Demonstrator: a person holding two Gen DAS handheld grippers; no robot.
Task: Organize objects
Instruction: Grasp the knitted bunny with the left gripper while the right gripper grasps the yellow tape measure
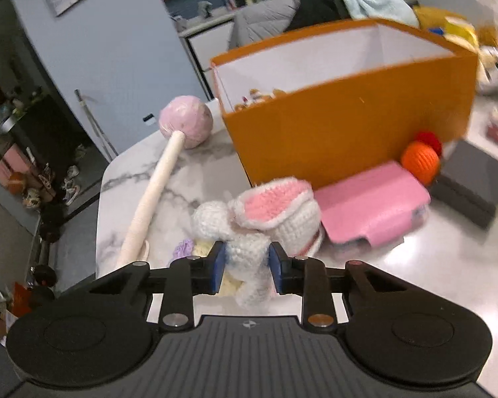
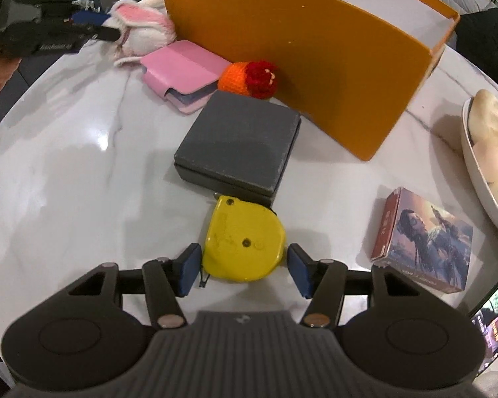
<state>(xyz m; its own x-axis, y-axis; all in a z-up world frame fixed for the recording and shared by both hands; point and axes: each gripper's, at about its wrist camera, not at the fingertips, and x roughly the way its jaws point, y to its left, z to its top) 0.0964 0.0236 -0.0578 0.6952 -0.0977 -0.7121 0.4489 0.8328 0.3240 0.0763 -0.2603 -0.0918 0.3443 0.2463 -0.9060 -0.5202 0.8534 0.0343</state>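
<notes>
While left jaws pinch fluffy crochet bunny (image 1: 249, 248), right jaws flank rounded yellow tape measure (image 2: 244, 242), spread.

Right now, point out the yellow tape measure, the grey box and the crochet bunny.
yellow tape measure (image 2: 244, 242), right wrist view, centre of its flat top face
grey box (image 2: 239, 137), right wrist view, middle of the lid
crochet bunny (image 1: 269, 202), left wrist view, pink inner ear

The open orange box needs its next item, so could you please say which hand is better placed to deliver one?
Left, probably: the left gripper is shut on the white crocheted bunny; the right gripper merely straddles the yellow tape measure.
</notes>
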